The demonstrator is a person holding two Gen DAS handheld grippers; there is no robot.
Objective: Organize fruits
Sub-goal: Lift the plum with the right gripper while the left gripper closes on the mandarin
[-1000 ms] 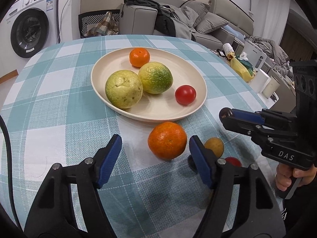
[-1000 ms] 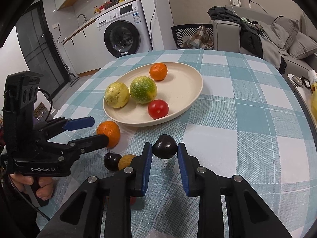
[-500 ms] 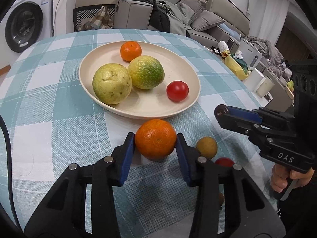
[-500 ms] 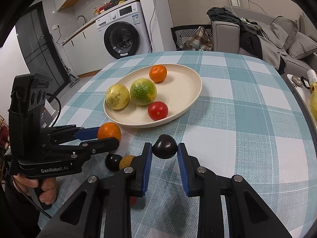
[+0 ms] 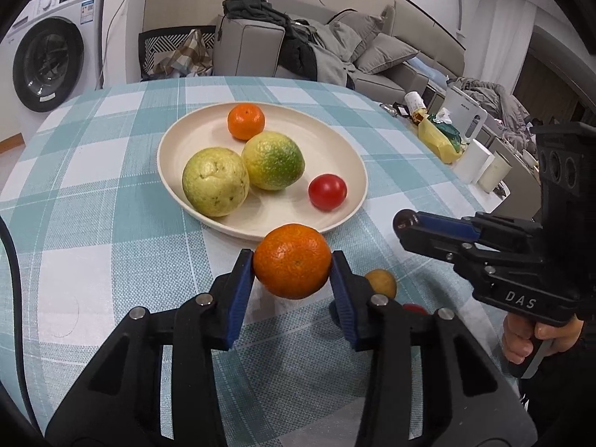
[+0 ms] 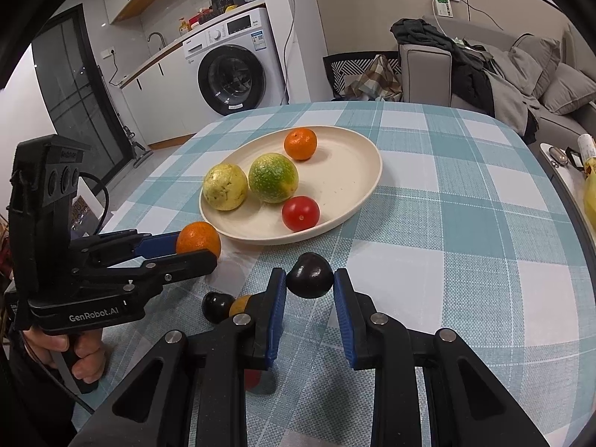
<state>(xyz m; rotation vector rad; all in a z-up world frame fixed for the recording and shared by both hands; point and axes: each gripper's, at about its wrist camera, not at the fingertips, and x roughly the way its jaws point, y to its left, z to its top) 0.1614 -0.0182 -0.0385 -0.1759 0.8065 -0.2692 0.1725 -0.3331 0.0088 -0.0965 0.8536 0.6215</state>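
Note:
My left gripper is shut on a large orange and holds it just above the cloth, in front of the cream plate. My right gripper is shut on a dark plum, raised near the plate's front rim. The plate holds a small orange, a yellow-green fruit, a green-yellow citrus and a red tomato. On the cloth lie a small tan fruit, a red fruit and another dark plum.
The round table has a teal checked cloth. A washing machine and a sofa with clothes stand behind. Cups, a kettle and a yellow bag sit on a side surface to the right.
My left gripper closed on the large orange and lifted it off the cloth toward the plate. My right gripper kept hold of the dark plum and barely moved.

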